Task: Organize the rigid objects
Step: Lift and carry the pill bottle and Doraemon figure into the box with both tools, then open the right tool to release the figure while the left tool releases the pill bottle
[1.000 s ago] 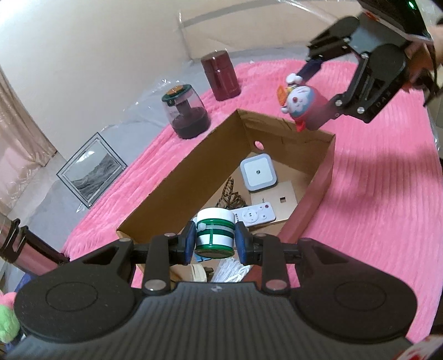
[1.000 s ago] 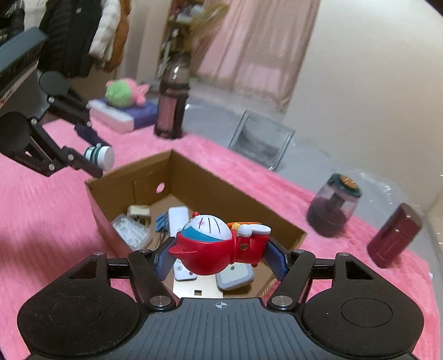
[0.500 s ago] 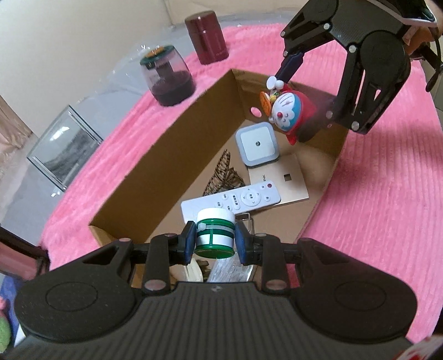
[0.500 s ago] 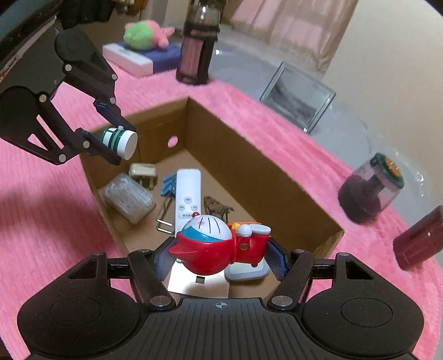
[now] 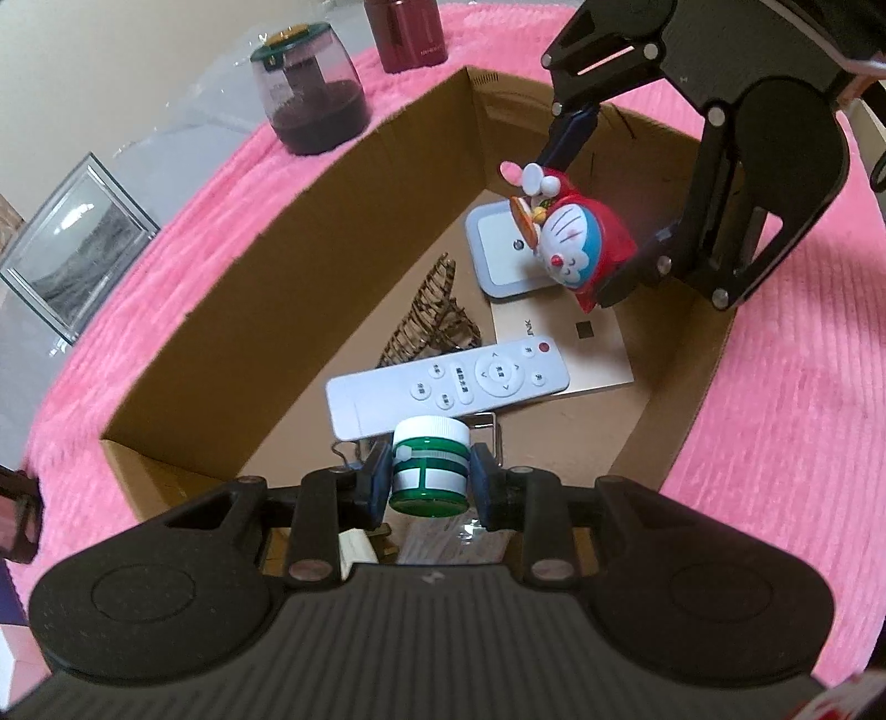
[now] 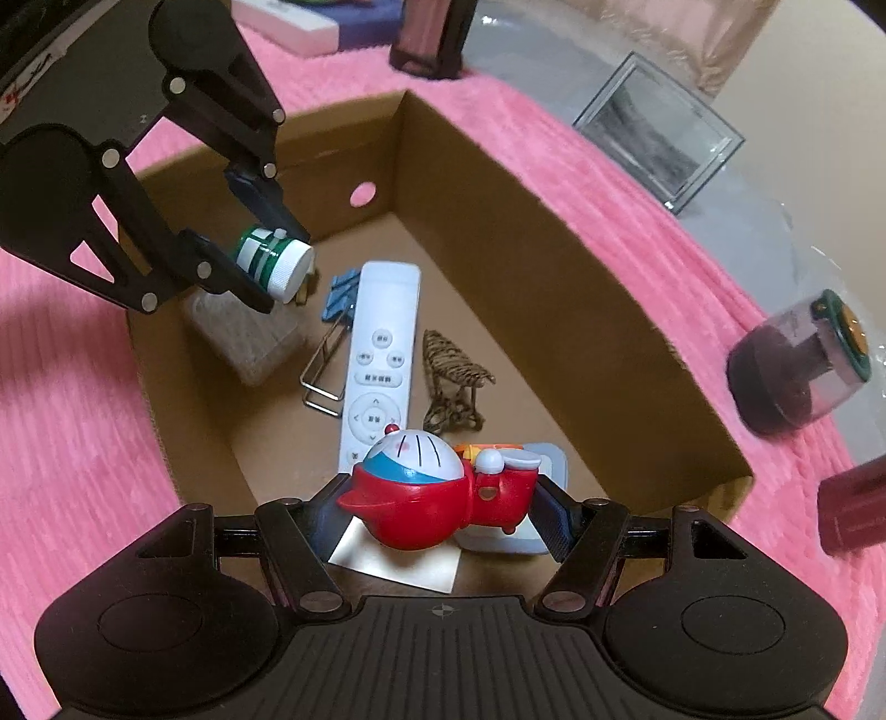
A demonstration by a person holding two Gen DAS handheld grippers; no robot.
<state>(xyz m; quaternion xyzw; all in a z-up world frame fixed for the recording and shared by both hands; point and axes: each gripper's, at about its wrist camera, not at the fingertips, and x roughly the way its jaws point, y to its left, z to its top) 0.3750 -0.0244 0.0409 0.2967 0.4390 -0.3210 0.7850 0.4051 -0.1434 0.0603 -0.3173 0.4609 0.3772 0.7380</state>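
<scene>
A small green-and-white jar (image 5: 431,464) with a white ribbed cap is being clamped between the blue pads of the left gripper (image 5: 431,481), whose jaws are drawn in tight on its sides. The jar is being held cap-forward above the near end of the cardboard box (image 5: 277,288), just over the white remote control (image 5: 447,387). From the right wrist view the same jar (image 6: 272,261) is seen tilted, above a clear plastic case (image 6: 243,338) and blue binder clips (image 6: 339,292).

A red-and-blue cat figurine (image 6: 437,495) is being gripped by the right gripper (image 6: 443,509); its jaws are set moderately apart and pressed on the figurine's two ends. The figurine (image 5: 576,235) is being held inside the box's opening, over a square white-and-grey device (image 5: 501,260) and a gold card (image 5: 587,354) that are lying on the box floor. A small woven wicker piece (image 6: 451,376) is lying beside the remote.

The box is resting on a pink ribbed blanket (image 5: 786,399). Outside it, a purple jar with a green lid (image 5: 310,94), a dark red canister (image 5: 412,30) and a glass picture frame (image 5: 72,243) are standing near the far side.
</scene>
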